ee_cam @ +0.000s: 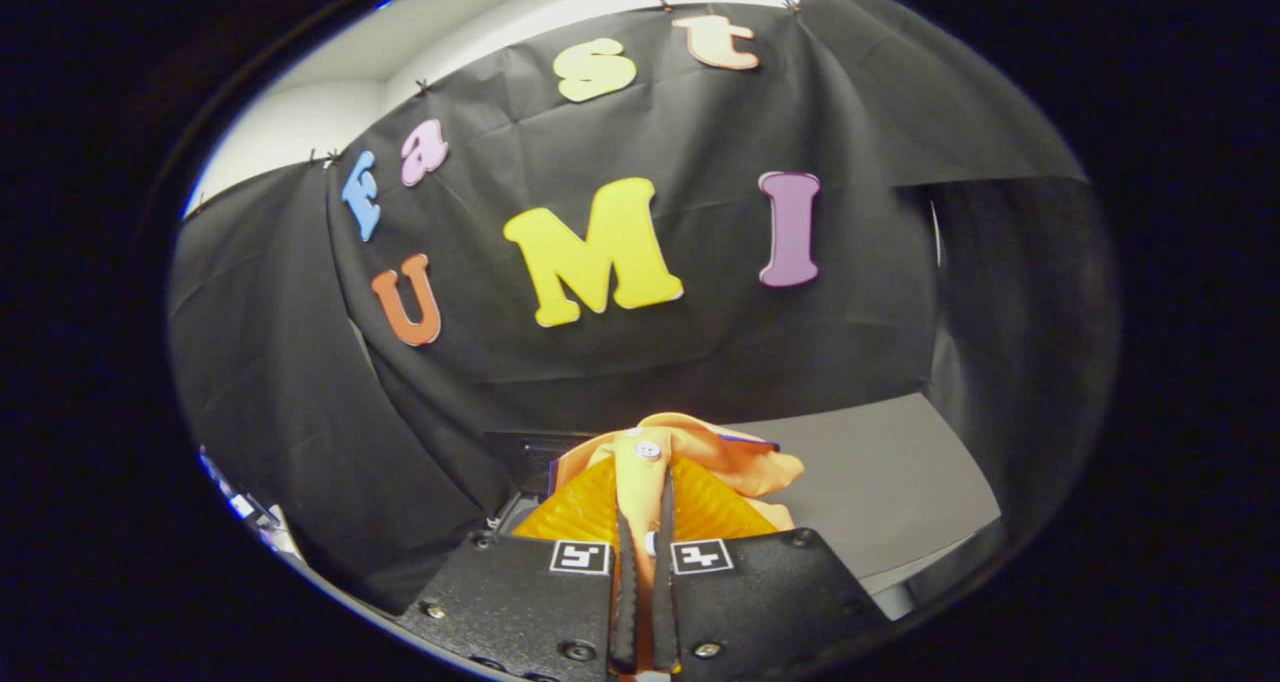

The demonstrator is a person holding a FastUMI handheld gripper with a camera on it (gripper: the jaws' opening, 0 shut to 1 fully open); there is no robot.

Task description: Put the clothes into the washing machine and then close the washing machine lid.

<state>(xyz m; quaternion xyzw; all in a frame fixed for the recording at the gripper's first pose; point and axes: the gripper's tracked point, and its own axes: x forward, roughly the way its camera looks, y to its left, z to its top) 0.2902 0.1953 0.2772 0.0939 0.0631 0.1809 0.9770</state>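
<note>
Gripper [643, 522] fingers pressed close together, clamped on orange garment [700, 467]; thin strip of cloth pinched between them, white button [648, 451] on fabric just ahead of tips. Rest of garment bunches up beyond fingers, spilling to right side. Behind garment, dark boxy shape [525, 452], too hidden to identify; whether it is washing machine, cannot tell. Grey tabletop [890, 482] stretches beyond and right of garment. Lower part of garment cut off behind gripper body
</note>
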